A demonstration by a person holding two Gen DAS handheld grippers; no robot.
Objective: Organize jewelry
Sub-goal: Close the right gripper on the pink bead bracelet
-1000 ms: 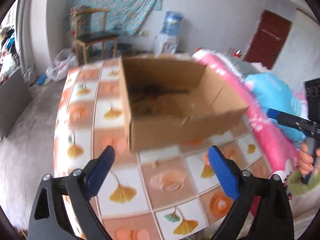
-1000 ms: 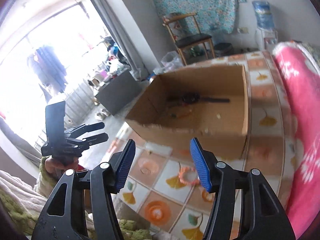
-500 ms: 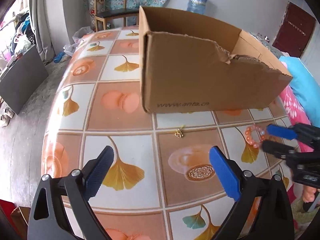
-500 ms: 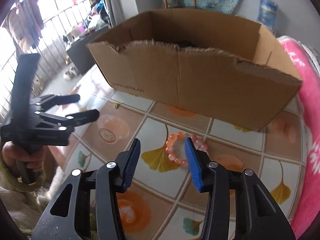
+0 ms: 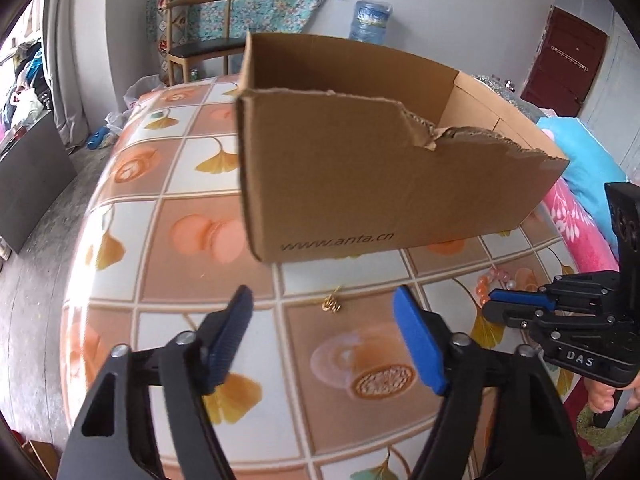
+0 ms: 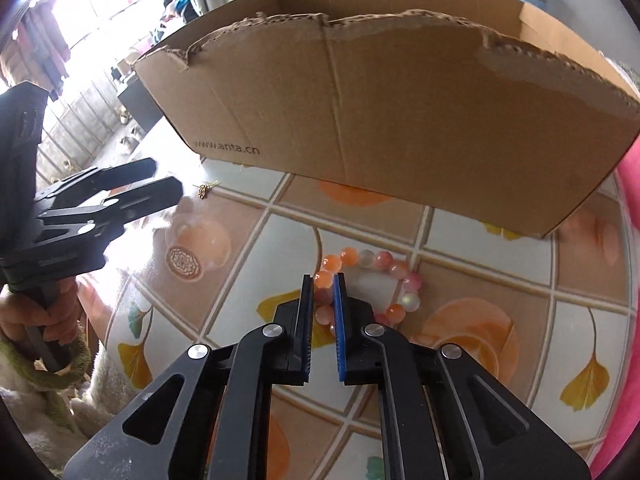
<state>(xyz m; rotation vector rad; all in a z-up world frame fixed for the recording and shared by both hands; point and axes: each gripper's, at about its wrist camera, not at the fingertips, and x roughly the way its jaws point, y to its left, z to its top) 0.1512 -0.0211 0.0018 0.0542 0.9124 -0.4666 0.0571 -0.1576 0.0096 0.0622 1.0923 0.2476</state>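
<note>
A glossy tablecloth (image 5: 192, 236), printed in squares of orange fruit and yellow ginkgo leaves, is covering the table, and one open cardboard box (image 5: 360, 184) of plain brown corrugated board is sitting on it, its near wall torn to a ragged edge. Two pieces of jewelry are lying on the cloth in front of the box: one bead bracelet (image 6: 370, 276), a ring of smooth round beads in orange, pink and milky white, and one small gold trinket (image 5: 331, 303), a tangle of thin metal whose exact kind is too small to tell. The right gripper (image 6: 323, 280), black with ribbed blue pads, is closing its jaws on the near-left arc of the bracelet, with an orange bead sitting between the pads and the rest of the loop lying flat on the cloth to the right of its tips. The left gripper (image 5: 322, 312) is hovering above the cloth with its jaws narrowing yet apart, and the gold trinket is lying on the cloth between and just beyond its two blue pads, untouched. A hand (image 6: 38, 320) in a fuzzy green cuff is gripping the left tool's handle.
</note>
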